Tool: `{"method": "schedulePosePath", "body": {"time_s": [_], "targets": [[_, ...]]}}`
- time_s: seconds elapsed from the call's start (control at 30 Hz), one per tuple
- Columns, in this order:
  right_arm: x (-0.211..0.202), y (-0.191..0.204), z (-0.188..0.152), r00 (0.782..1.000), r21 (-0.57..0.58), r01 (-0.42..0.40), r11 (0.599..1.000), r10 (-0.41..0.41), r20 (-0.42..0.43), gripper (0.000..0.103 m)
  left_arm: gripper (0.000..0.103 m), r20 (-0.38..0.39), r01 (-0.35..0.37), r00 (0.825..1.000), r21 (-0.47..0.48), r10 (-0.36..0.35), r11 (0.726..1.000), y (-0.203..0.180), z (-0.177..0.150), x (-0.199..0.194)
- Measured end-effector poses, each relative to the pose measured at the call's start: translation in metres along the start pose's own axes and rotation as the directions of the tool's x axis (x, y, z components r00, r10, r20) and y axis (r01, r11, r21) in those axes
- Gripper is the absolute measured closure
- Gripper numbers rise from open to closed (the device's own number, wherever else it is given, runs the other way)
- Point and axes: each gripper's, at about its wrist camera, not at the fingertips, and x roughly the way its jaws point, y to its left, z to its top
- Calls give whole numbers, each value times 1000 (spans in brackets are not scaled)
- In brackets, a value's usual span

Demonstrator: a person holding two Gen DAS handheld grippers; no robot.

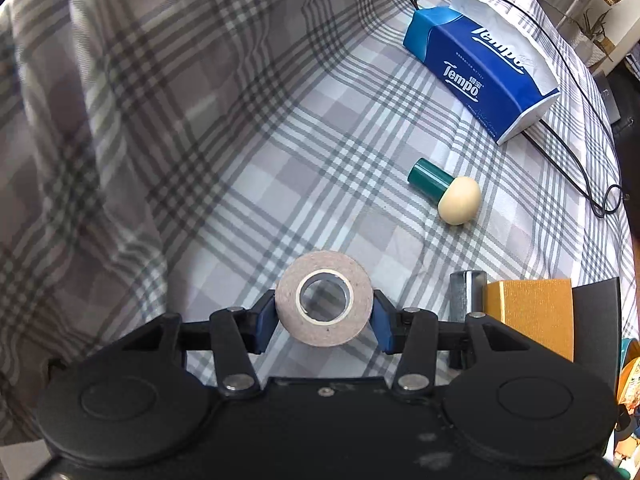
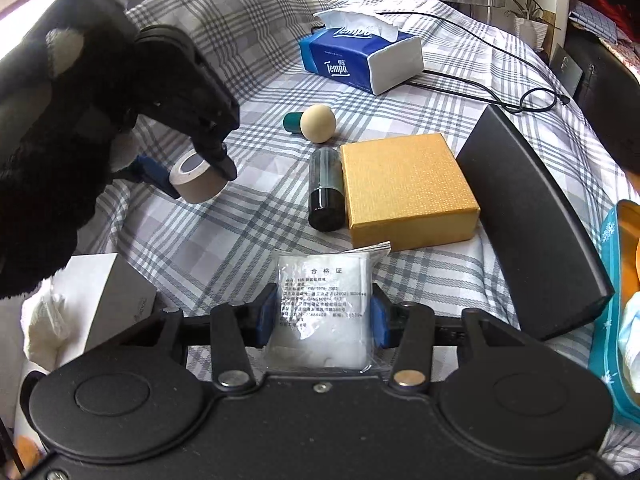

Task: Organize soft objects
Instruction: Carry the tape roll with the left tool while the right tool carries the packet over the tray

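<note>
1. Grey-and-white plaid cloth [image 2: 248, 240] covers the desk, with a window and a potted plant behind it.
2. Held in the left tool [image 1: 324, 320] is a roll of tape [image 1: 325, 303], its blue pads pressed on the roll's outer rim at either side. The roll's hole faces up toward the camera, and in the right wrist view it hangs clear of the cloth.
3. Clamped in the right tool [image 2: 323, 316] is a clear packet of white cotton pads [image 2: 322, 312], gripped by its two side edges. Its printed label faces up and its long axis runs forward, away from the tool.
4. Just ahead of the packet lies a gold box [image 2: 408, 186], with a dark cylindrical bottle [image 2: 326, 190] lying alongside its left edge and a black case [image 2: 532, 220] on its right.
5. Farther out are a green-handled sponge puff [image 2: 312, 122], then a blue Tempo tissue pack [image 2: 360, 58] and a black cable [image 2: 500, 96].
6. At the right edge sits a teal tin [image 2: 612, 320], apparently open; it is nearer the right tool than the left.
7. My judgement: if that tin collects the soft things, the packet needs a short move to the right, while the tape would cross over.
</note>
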Motion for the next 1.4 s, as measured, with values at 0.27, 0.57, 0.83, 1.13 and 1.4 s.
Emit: {"method": "schedulePosePath", "body": {"time_s": [0.27, 0.57, 0.83, 1.13, 1.4], "targets": [[-42, -18, -11, 1000, 110, -2, 994, -1, 27, 56, 58, 53, 21, 998, 80, -25, 997, -5, -32, -43], [-124, -88, -5, 971, 324, 131, 937, -188, 151, 56, 58, 48, 157, 983, 267, -175, 951, -87, -61, -81], [-171, -176, -6, 885, 524, 327, 786, -449, 121, 56, 58, -47, 274, 958, 447, -284, 852, -190, -103, -97], [-184, -241, -24, 816, 618, 451, 644, -578, 7, 56, 60, -172, 353, 935, 551, -311, 756, -280, -155, -79], [-183, -264, -27, 807, 621, 476, 622, -590, -28, 56, 39, -182, 343, 938, 598, -295, 724, -306, -168, -68]]}}
